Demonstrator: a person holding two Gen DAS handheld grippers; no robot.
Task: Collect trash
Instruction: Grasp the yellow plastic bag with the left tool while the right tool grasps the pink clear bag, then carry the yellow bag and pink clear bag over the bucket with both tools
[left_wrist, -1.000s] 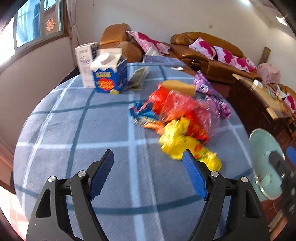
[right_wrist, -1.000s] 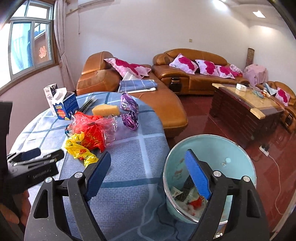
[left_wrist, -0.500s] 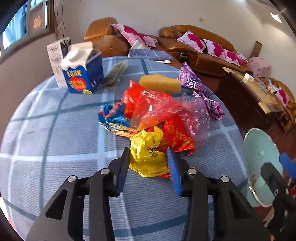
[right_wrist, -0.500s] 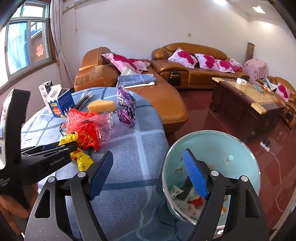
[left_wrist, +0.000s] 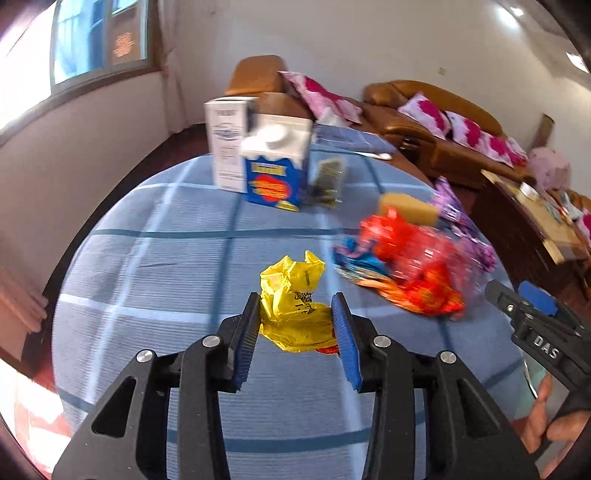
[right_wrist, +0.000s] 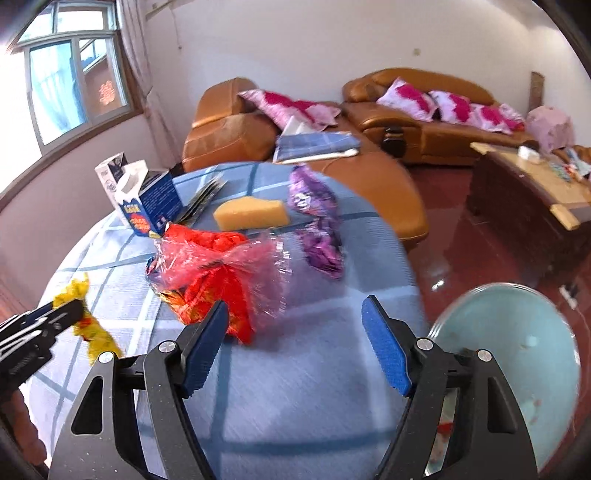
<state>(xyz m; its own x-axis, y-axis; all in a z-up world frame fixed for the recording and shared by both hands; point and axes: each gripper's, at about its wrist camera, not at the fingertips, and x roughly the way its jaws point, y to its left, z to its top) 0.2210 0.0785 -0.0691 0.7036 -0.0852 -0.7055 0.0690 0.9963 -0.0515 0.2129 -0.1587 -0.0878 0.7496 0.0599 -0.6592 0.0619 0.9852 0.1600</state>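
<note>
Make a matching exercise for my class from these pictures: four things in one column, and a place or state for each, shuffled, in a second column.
Things:
1. yellow wrapper
2. right gripper
3. yellow sponge
4. bin

Places or states:
A. beside the table, off its edge
B. open, nothing between the jaws
C. clamped in the left gripper
D. lying between the milk carton and the purple wrapper

Pairs: 1-C, 2-B, 3-D, 4-A
</note>
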